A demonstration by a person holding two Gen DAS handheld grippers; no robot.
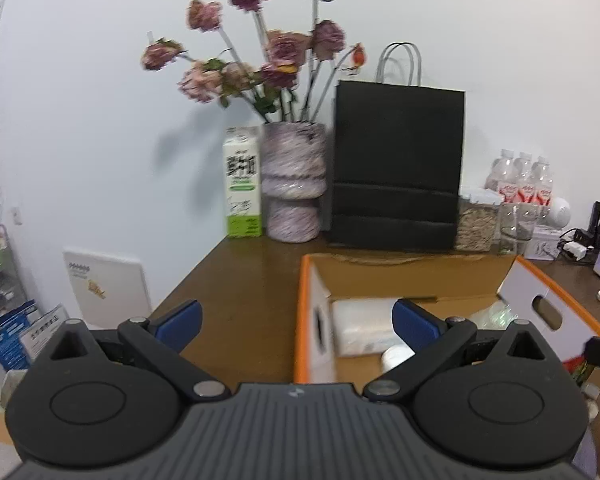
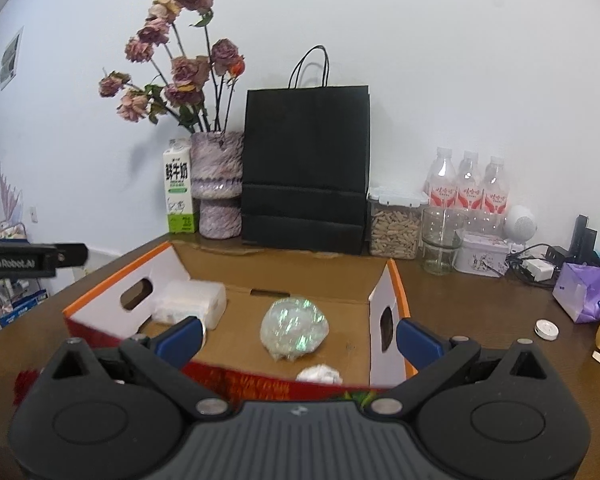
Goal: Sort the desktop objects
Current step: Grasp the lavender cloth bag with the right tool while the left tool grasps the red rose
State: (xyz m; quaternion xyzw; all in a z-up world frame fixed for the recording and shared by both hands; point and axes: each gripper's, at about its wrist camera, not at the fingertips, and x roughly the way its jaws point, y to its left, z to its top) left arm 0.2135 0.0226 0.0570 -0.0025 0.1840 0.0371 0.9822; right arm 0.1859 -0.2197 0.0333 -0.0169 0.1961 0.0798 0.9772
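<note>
The left gripper (image 1: 296, 320) hangs with its blue fingers (image 1: 180, 320) spread wide and nothing between them. At its one o'clock lies the cardboard box (image 1: 404, 276) on the brown table (image 1: 236, 280), with a white packet (image 1: 364, 324) inside. The right gripper (image 2: 298, 338) is likewise released and empty, and faces the same box from the front. At its twelve o'clock an iridescent wrapped ball (image 2: 295, 329) rests on the box floor, the packet at eleven o'clock, and a crumpled white wad (image 2: 320, 374) just below the ball.
</note>
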